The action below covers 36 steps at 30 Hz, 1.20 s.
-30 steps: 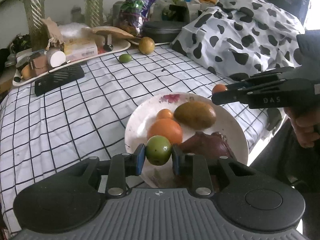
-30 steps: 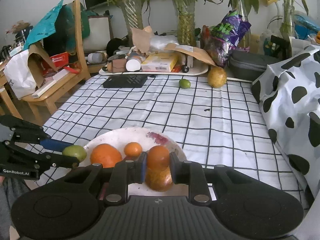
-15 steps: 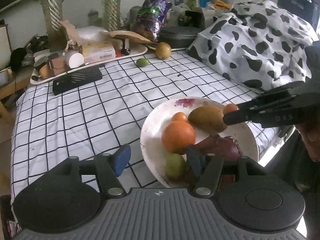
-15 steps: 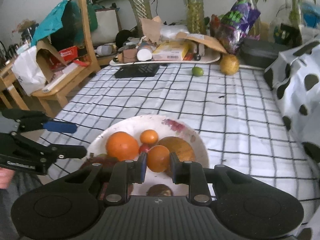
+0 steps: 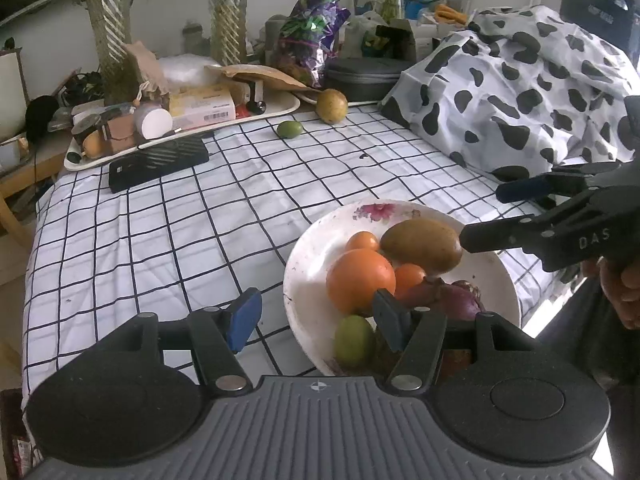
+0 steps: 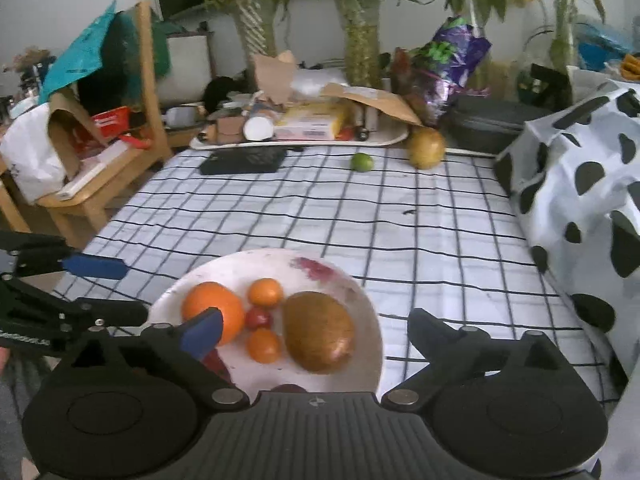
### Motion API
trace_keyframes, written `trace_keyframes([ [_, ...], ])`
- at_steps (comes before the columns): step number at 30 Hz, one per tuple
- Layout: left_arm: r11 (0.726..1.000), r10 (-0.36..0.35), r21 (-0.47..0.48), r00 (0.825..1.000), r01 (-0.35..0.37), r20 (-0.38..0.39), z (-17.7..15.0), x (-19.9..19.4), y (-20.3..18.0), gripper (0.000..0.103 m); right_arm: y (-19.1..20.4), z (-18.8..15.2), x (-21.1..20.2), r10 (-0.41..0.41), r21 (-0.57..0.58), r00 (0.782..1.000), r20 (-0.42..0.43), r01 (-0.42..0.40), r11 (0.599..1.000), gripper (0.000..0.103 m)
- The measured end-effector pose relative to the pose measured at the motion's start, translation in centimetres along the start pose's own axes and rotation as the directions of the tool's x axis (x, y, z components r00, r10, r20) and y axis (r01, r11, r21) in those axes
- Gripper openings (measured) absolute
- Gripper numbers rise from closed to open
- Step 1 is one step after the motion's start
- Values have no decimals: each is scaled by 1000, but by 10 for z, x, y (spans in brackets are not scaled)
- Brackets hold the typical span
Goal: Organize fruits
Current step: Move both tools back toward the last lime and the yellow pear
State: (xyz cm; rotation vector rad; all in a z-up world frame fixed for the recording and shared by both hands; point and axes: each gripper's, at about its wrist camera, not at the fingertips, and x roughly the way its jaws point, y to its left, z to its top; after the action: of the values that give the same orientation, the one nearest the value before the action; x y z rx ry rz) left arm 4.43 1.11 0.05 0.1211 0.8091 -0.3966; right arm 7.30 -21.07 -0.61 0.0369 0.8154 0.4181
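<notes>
A small smooth tangerine (image 6: pixel 263 345) now lies on the glossy white plate (image 6: pixel 362 300), beside the matte oval mango (image 6: pixel 319 331), released since a moment ago. The right gripper (image 6: pixel 316 330) gapes empty; the left gripper (image 5: pixel 316 322) stands spread near the green fruit (image 5: pixel 354 340).

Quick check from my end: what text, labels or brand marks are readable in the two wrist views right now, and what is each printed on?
"DAS": white letters on the side of the right gripper, seen from the left wrist view.
Yellow box on the tray: barcode and print, too small to read.
Left gripper body in the right wrist view: white lettering at the frame edge, blurred and cut off.
Nothing else is legible.
</notes>
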Motion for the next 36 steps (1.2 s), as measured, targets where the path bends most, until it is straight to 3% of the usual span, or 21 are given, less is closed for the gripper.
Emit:
trace_keyframes([
  [21, 1000, 9, 9, 1000, -9, 10, 4, 2, -1, 60, 3, -3, 7, -61, -55, 997, -39, 59, 997, 103],
  [36, 999, 39, 30, 999, -40, 35, 14, 6, -6, 60, -5, 0, 7, -113, -32, 993, -20, 112, 993, 103],
])
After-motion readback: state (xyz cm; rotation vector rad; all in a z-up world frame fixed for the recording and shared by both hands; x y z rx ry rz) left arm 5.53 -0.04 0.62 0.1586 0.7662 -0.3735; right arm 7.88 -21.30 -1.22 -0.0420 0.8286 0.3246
